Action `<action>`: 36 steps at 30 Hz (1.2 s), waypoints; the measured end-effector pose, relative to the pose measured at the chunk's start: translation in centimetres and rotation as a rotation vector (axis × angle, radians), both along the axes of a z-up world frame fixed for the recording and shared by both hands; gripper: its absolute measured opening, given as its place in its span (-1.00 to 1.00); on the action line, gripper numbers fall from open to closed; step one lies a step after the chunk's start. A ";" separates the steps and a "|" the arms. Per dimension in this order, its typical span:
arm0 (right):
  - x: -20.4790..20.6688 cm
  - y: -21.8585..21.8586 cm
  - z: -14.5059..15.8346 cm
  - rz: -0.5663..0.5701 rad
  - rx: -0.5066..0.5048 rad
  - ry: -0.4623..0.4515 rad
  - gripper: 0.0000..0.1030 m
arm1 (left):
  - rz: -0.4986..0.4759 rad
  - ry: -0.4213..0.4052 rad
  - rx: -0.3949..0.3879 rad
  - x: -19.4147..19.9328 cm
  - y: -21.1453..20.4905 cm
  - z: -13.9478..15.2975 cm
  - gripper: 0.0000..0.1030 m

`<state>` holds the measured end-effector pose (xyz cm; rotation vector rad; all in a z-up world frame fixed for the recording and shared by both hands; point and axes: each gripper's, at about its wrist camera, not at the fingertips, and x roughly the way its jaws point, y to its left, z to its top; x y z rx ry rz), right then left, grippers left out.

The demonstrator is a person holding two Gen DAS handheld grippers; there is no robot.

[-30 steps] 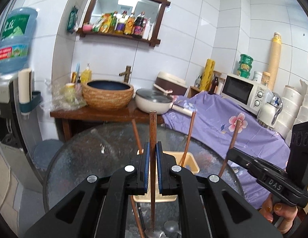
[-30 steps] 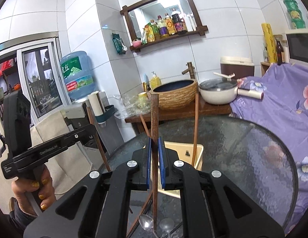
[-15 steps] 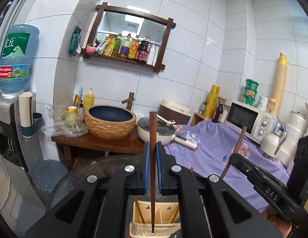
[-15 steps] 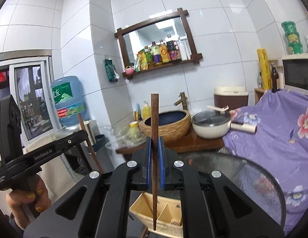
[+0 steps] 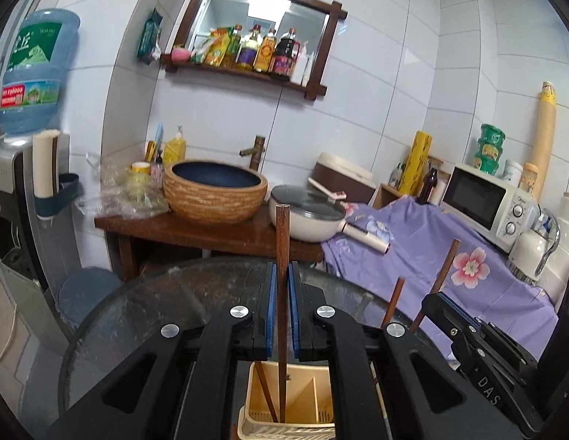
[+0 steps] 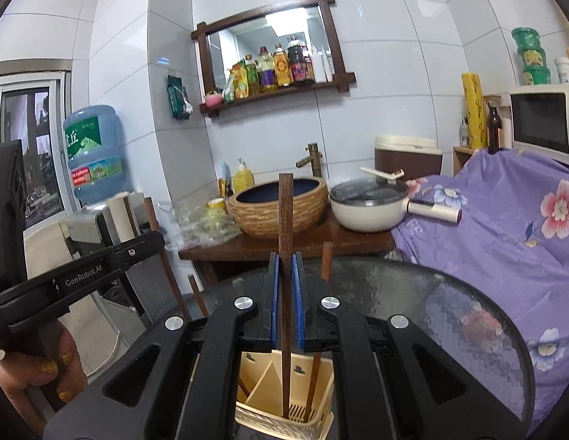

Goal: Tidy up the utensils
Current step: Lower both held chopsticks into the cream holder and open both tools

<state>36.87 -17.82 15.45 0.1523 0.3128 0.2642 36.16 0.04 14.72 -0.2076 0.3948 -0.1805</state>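
My left gripper [image 5: 282, 286] is shut on a dark wooden chopstick [image 5: 283, 242], held upright with its lower end inside the cream utensil holder [image 5: 284, 425]. My right gripper [image 6: 285, 275] is shut on another wooden chopstick [image 6: 285, 216], also upright, its tip down in the same holder [image 6: 280, 418]. Other chopsticks [image 6: 313, 381] stand in the holder's compartments. The right gripper also shows in the left wrist view [image 5: 427, 299], and the left gripper shows at the left of the right wrist view [image 6: 157, 242].
The holder stands on a round glass table [image 6: 449, 315]. Behind it are a wooden stand with a woven basin [image 5: 214, 194] and a white pan [image 5: 310, 220]. A purple floral cloth [image 6: 504, 227], a microwave [image 5: 486, 201] and a water dispenser [image 5: 31, 73] surround the table.
Both grippers have lowered their chopsticks from above the holder, so the tips now sit inside it. The cameras have tilted down towards the table.
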 end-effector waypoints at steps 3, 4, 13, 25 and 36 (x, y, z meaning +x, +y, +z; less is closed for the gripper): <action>0.0 -0.1 -1.3 -0.010 -0.011 -0.003 -0.85 | -0.005 0.037 0.008 0.5 -0.1 -1.9 -0.88; -0.1 -0.1 -1.6 -0.016 -0.021 -0.012 -0.85 | -0.008 0.045 0.008 0.6 0.0 -2.4 -0.88; 0.3 0.5 -3.9 -0.011 -0.047 0.015 -0.85 | -0.024 0.096 0.024 1.0 -0.4 -5.0 -0.88; 0.1 0.3 -6.0 -0.001 -0.053 0.064 -0.18 | -0.041 0.110 0.061 0.4 -0.6 -6.8 -0.07; -4.4 -1.5 -7.6 0.025 -0.022 0.088 0.02 | -0.117 0.080 0.105 -4.9 0.4 -8.3 0.53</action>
